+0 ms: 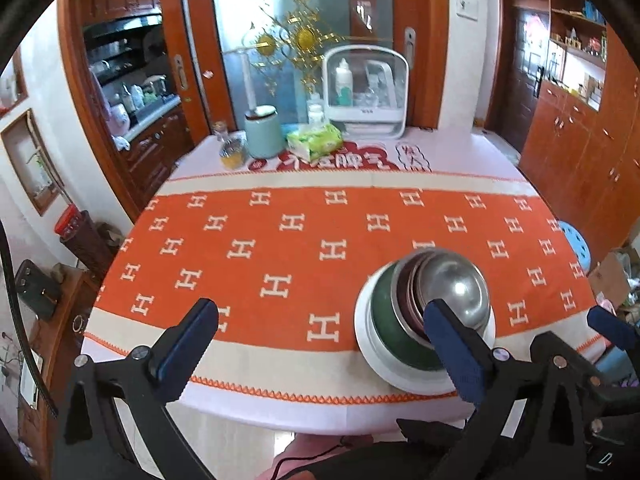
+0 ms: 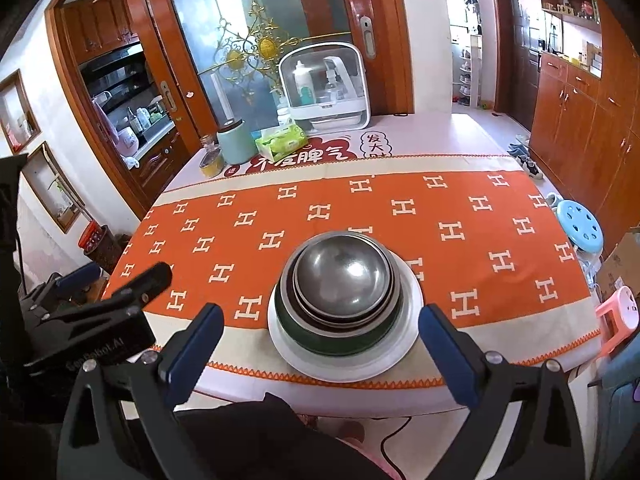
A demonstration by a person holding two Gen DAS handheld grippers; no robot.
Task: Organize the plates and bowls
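Note:
A stack of dishes stands near the table's front edge: a white plate (image 2: 404, 354) at the bottom, a dark green bowl (image 2: 320, 340) on it, then steel dishes with a steel bowl (image 2: 344, 276) nested on top. In the left wrist view the same white plate (image 1: 376, 356) and steel bowl (image 1: 460, 288) lie at the lower right. My left gripper (image 1: 322, 316) is open with only tablecloth between its fingers; its right finger (image 1: 452, 340) overlaps the stack's near side in the picture. My right gripper (image 2: 320, 320) is open, fingers wide on either side of the stack and short of it.
The table carries an orange cloth (image 2: 360, 216) with white H marks. At the far end stand a mint canister (image 2: 236, 144), a tissue pack (image 2: 282, 142), a glass jar (image 2: 212, 160) and a white storage box (image 2: 326, 84). Blue stool (image 2: 580, 232) and pink stool (image 2: 618, 312) are at the right.

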